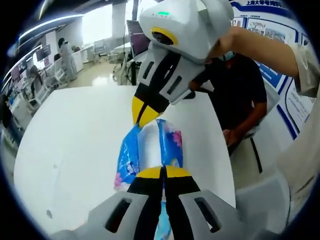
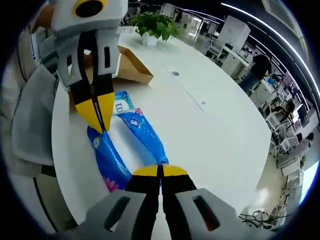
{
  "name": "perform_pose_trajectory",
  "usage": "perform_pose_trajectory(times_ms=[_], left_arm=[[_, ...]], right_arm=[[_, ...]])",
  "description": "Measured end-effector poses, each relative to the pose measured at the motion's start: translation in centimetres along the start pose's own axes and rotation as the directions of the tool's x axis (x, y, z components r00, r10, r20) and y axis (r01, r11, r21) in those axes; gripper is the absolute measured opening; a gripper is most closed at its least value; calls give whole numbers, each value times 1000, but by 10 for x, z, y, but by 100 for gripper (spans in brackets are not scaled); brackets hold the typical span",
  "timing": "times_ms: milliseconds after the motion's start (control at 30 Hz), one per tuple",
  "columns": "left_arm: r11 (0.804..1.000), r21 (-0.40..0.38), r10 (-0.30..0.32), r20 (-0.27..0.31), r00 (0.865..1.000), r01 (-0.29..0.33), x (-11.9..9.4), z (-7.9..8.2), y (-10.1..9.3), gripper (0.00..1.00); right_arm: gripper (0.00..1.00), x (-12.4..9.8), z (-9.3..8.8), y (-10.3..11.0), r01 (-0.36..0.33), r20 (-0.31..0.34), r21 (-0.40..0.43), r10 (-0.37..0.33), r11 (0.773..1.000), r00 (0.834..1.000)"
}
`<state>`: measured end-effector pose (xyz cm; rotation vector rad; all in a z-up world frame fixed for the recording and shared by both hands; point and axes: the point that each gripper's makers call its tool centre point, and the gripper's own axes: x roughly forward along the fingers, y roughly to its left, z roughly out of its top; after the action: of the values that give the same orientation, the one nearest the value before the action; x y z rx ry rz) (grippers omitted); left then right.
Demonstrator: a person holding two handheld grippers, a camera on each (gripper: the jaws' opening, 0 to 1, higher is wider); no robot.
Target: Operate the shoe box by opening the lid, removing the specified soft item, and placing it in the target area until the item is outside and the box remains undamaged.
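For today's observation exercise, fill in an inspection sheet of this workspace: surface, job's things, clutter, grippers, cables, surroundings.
Surface: white table, mostly bare.
Job's things: blue tissue pack lying on the table, outside the box; brown box behind it, open or shut cannot be told.
Clutter: potted plant at the far end of the table.
Grippers: left gripper shut on one end of the pack; right gripper shut on the other end.
Cables: nothing seen.
Surroundings: open office with desks and chairs; a seated person beside the table; wall posters.
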<state>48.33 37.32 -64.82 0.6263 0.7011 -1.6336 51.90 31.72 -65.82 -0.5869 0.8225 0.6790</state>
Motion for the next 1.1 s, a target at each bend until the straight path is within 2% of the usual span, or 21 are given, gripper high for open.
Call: perform_pose_trajectory(times_ms=[333,667,933,1100], left_arm=[[999,-16,-28,0,1000,28,35,5,7,0],[999,-16,-48,-4,999,48,64,-1,11,0],[997,-40,-63,-23,998,62,87,-16,17,0],[996,-65,-71,-35,997,69,94,-29,20,0]], right_arm=[[0,8,-28,-16,12,-52,-15,-12,1000,999],[0,27,-52,-25,11,-94,-25,-13,1000,995],[0,47,-67,-27,1,-119,-21,-4,1000,993],[0,58,-72,-21,-17,-125,-14,15,1000,992]])
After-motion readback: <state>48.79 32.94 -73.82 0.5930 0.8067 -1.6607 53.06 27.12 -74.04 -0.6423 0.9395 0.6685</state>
